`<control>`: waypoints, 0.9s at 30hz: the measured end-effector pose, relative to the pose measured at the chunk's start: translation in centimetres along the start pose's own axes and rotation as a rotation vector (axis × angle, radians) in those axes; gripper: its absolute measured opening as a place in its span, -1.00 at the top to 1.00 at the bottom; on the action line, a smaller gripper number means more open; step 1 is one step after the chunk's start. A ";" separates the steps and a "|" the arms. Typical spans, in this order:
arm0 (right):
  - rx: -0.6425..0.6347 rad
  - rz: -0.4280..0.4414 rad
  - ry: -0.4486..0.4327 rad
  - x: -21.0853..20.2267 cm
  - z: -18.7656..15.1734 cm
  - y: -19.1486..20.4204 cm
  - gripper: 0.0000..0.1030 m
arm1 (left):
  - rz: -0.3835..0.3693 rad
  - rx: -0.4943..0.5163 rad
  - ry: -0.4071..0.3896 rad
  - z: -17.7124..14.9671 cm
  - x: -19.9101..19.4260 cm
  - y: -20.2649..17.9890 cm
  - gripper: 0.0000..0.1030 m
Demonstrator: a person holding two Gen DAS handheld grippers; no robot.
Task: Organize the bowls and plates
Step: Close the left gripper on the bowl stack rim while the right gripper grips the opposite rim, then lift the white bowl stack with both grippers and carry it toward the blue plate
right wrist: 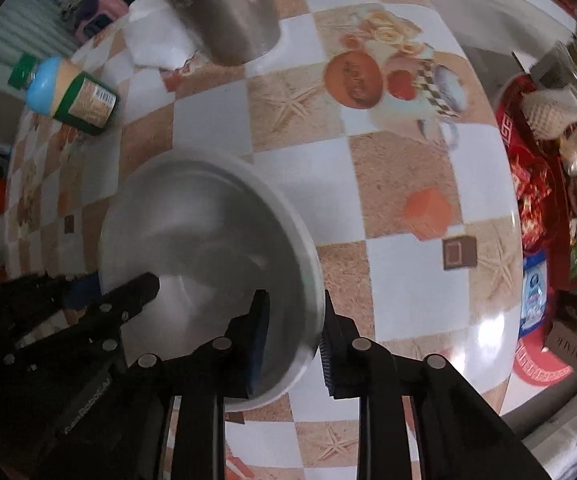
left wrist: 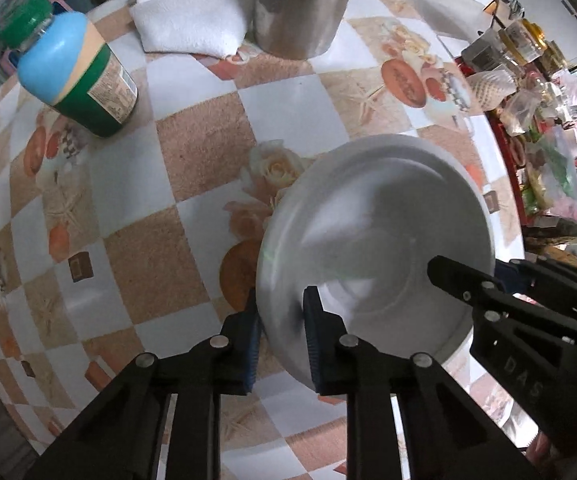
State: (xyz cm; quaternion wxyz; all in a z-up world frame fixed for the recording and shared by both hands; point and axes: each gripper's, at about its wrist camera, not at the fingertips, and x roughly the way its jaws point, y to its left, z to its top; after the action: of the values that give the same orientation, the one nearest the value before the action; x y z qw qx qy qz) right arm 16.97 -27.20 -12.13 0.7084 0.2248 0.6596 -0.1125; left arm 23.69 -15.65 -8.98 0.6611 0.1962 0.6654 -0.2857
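Because the table (left wrist: pixel 192 148) wears a glossy printed oilcloth of tan and white squares, anything smooth set on it can be expected to slide rather than bite. On that cloth sits the task's thing, a wide shallow steel bowl (left wrist: pixel 372 248), right way up, near the table's edge, well apart from the tall steel pot (left wrist: pixel 300 8), the folded white cloth (left wrist: pixel 188 20) and the green-lidded jar (left wrist: pixel 76 76) at the far side.

By its look the bowl is thin, stiff metal: probably light, hard to damage, but slick, with a polished inside that offers the pads little friction. Its flat rolled rim is the only sensible place to hold it, one finger inside and one outside the wall.

That is how both tools stand. The left tool (left wrist: pixel 280 340) has drawn narrow across the rim on its side, blue pads straddling the wall, and appears to be pinching it. The right tool (right wrist: pixel 294 340) does the same on the opposite rim, its inner pad inside the bowl and the outer one against the lip. With two grips facing each other, I judge the bowl should lift level, provided both rise together; an uneven pull could let the rim slip out of one pad.
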 end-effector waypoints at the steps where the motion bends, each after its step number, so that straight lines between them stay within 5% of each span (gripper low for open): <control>1: 0.013 0.008 -0.003 -0.3 -0.2 -0.3 0.62 | 0.004 0.001 -0.004 -0.2 -0.5 0.3 0.58; 14: 0.000 0.006 -0.082 -4.2 -3.6 1.0 0.62 | 0.046 -0.009 -0.077 -3.0 -3.9 -0.6 0.58; 27: -0.020 0.020 -0.135 -7.1 -10.3 2.3 0.62 | 0.109 0.007 -0.133 -10.2 -7.1 -3.1 0.58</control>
State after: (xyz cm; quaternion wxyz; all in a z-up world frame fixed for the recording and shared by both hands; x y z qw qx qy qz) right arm 8.21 -21.37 -5.01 0.7544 0.2160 0.6093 -0.1137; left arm 14.25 -10.62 -1.93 0.7178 0.2152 0.6071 -0.2642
